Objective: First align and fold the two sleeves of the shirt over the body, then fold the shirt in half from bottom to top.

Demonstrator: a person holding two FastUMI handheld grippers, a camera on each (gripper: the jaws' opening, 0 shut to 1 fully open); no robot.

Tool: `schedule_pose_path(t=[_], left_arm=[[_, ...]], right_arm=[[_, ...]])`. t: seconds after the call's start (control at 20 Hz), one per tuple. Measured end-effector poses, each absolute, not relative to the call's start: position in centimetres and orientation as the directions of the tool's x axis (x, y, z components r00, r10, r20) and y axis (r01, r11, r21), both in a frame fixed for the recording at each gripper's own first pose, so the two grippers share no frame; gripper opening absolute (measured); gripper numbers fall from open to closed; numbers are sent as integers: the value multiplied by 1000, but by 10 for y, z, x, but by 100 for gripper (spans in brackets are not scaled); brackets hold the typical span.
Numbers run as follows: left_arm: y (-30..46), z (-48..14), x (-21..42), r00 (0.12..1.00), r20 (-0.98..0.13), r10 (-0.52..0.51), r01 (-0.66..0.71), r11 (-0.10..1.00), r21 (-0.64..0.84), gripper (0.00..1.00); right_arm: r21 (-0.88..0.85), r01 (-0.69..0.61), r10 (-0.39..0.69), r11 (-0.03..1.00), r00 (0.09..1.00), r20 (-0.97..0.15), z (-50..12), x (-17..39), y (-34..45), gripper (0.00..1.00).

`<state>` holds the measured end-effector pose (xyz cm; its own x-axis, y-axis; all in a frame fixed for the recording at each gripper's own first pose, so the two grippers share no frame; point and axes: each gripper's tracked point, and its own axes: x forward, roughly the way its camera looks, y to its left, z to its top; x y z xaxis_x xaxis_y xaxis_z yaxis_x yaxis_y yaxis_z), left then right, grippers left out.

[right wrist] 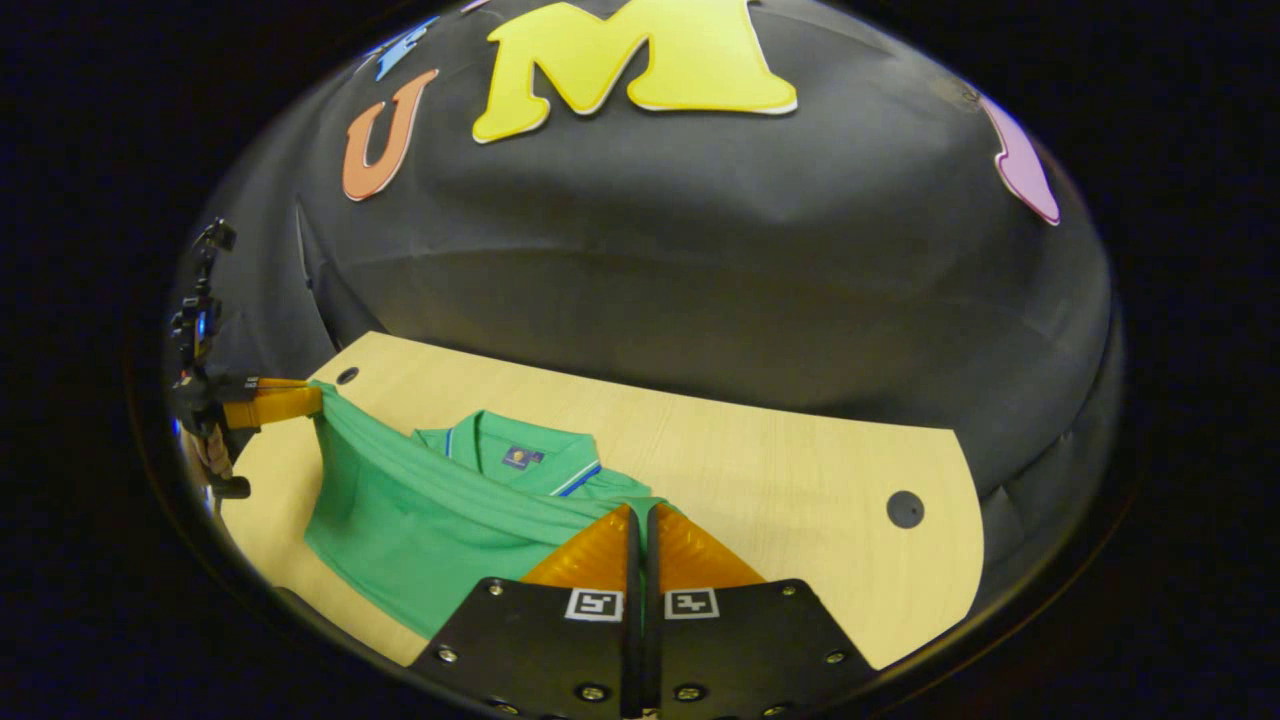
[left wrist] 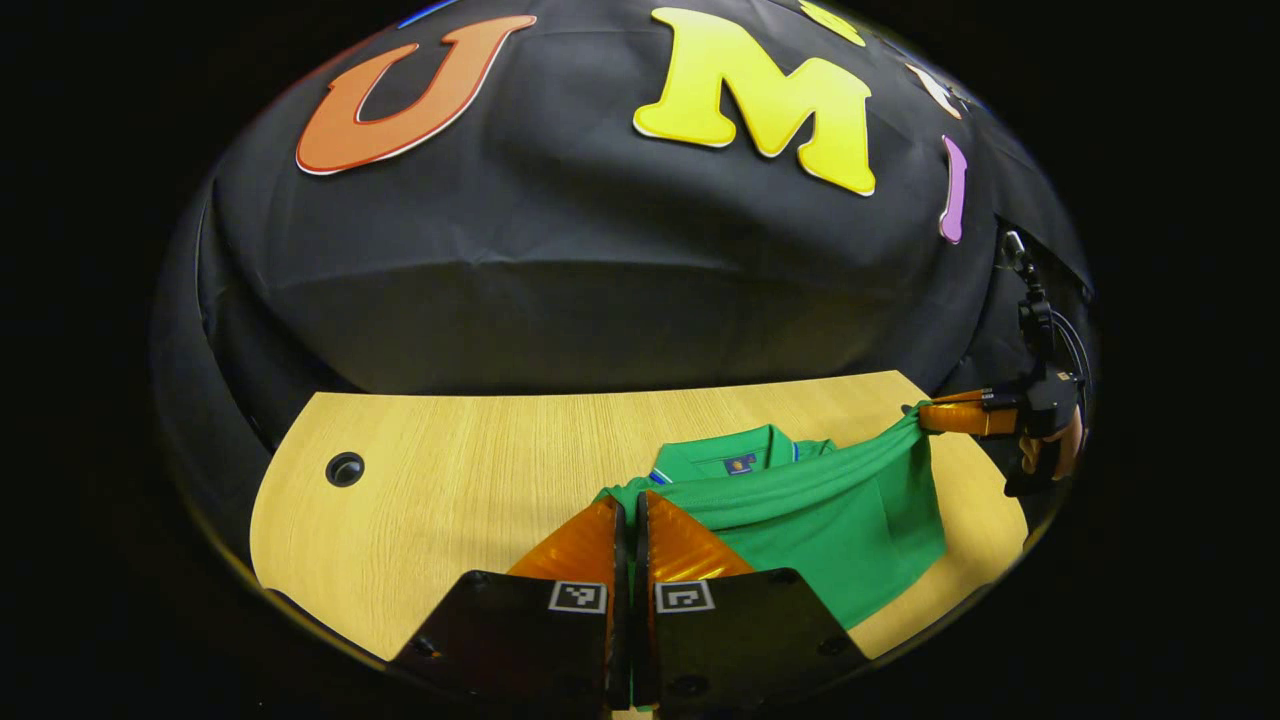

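Green shirt (left wrist: 840, 520) collar toward wall, hem stretched between left gripper (left wrist: 630, 510) and right gripper (right wrist: 640, 515), jaws clenched on it

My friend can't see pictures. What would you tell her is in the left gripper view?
Two grippers hold a green polo shirt lifted and stretched over a light wooden table. The left gripper pinches the hem up close, and the right gripper pinches the other corner, far right. The collar lies flat on the table.

There is one green shirt (left wrist: 840, 520), lying at about five o'clock in the left gripper view. One wooden table (left wrist: 450, 470) carries it. Two grippers hold the cloth: left gripper (left wrist: 630, 505), right gripper (right wrist: 640, 515). The table has two round holes (left wrist: 345, 468).
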<state>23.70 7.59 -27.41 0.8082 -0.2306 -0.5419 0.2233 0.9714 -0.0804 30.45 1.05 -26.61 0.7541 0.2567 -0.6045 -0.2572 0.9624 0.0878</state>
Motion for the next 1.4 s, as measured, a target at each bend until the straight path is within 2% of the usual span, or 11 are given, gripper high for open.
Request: schedule_pose_path(t=[0.4,0.45,0.5,0.6,0.65,0.7,0.75,0.8,0.95,1.05,1.4], left_arm=[[75,-326,277,821,-541,-182,200,980,-26,4],[74,-332,279,822,-544,-171,189,982,-23,11],[74,-337,280,819,-552,-157,179,984,-15,4],[72,-347,277,807,-573,-146,168,986,-15,8],[74,-349,276,804,-578,-138,157,988,-17,13],[75,-350,276,806,-577,-130,143,989,-23,15],[77,-346,273,810,-574,-118,127,992,-24,23],[78,-344,273,812,-571,-116,119,992,-33,30],[85,-326,263,826,-558,-86,79,996,-37,100],[91,-310,257,838,-542,-57,49,998,-29,100],[100,-193,204,910,-415,2,-25,998,-49,100]], right_arm=[[56,-230,213,972,747,-630,-317,334,18,1],[48,-219,199,974,746,-635,-322,337,18,1],[45,-215,194,976,743,-641,-327,337,18,1],[27,-204,172,979,735,-656,-334,338,17,5],[24,-201,166,979,732,-660,-334,337,16,11],[21,-192,158,981,735,-660,-334,336,13,22],[12,-177,142,984,744,-653,-330,338,8,32],[7,-158,125,987,755,-643,-324,339,4,38],[-1,-119,92,993,778,-622,-306,336,-9,82],[-4,-92,71,996,793,-604,-290,327,-15,88],[-8,-94,79,996,884,-460,-183,258,-15,88]])
